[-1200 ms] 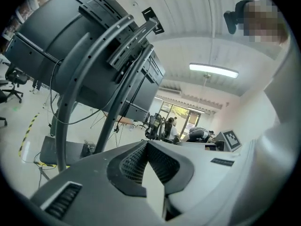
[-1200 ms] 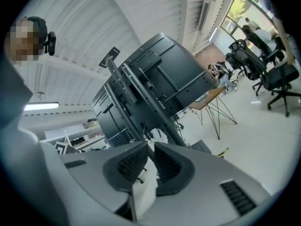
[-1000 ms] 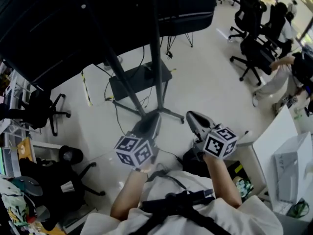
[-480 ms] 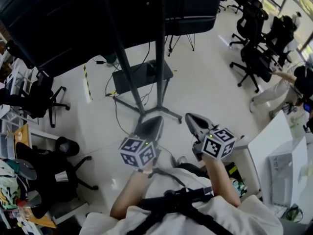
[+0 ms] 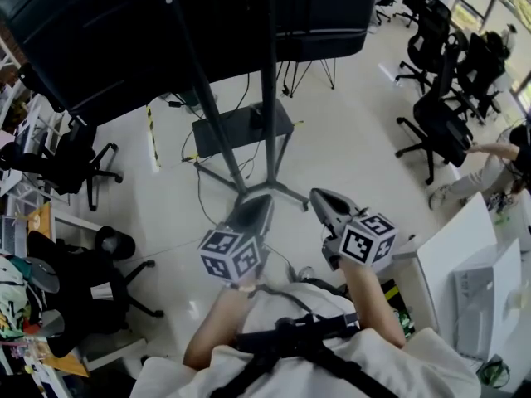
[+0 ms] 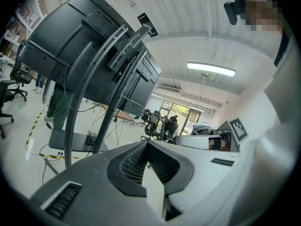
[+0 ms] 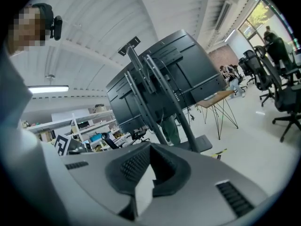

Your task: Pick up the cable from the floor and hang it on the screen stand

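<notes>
The screen stand rises in front of me, its dark poles carrying big black screens over a flat base. Thin black cables trail on the pale floor by the stand's legs. My left gripper and right gripper hang side by side in front of my body, above the floor, tips toward the stand. Both are shut with nothing between the jaws. The left gripper view shows the left gripper shut below the stand. The right gripper view shows the right gripper shut before the stand.
Black office chairs stand at the right and at the left. A white desk lies at the lower right, and a person bends near it. Yellow-black tape marks the floor left of the stand's base.
The head view has shifted a little, so the stand sits slightly higher and further right. Both grippers keep about the same place in front of my body.
</notes>
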The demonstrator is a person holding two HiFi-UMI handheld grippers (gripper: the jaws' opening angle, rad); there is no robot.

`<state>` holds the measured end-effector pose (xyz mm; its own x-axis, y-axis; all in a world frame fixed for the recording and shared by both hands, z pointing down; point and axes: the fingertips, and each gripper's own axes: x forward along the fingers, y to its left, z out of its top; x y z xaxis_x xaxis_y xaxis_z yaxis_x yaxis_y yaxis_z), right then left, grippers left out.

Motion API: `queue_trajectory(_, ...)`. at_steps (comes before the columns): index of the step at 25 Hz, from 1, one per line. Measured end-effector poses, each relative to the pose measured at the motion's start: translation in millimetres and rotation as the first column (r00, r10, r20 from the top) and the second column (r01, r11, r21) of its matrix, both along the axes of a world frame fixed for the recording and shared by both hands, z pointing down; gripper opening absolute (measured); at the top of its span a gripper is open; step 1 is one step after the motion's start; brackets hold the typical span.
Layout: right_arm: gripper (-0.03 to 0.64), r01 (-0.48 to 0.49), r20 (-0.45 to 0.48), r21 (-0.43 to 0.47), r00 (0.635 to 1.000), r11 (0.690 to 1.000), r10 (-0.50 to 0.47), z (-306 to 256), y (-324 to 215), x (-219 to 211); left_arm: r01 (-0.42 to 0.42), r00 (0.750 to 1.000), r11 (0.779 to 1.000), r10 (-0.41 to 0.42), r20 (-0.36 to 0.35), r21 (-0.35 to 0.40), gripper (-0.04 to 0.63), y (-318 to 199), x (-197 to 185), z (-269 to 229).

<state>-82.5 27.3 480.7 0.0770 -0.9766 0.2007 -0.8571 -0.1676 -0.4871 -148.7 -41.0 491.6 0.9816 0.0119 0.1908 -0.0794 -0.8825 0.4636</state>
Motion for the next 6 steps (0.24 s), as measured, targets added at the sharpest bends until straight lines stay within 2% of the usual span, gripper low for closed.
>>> queue_trajectory(6, 0.002, -0.003, 0.006, 0.003, 1.0, 1.0, 0.003, -7.1, 8.2, 11.7, -0.002, 1.0, 1.0, 0.002, 0.015, -0.003, 0.003, 10.4, 10.6, 0.0)
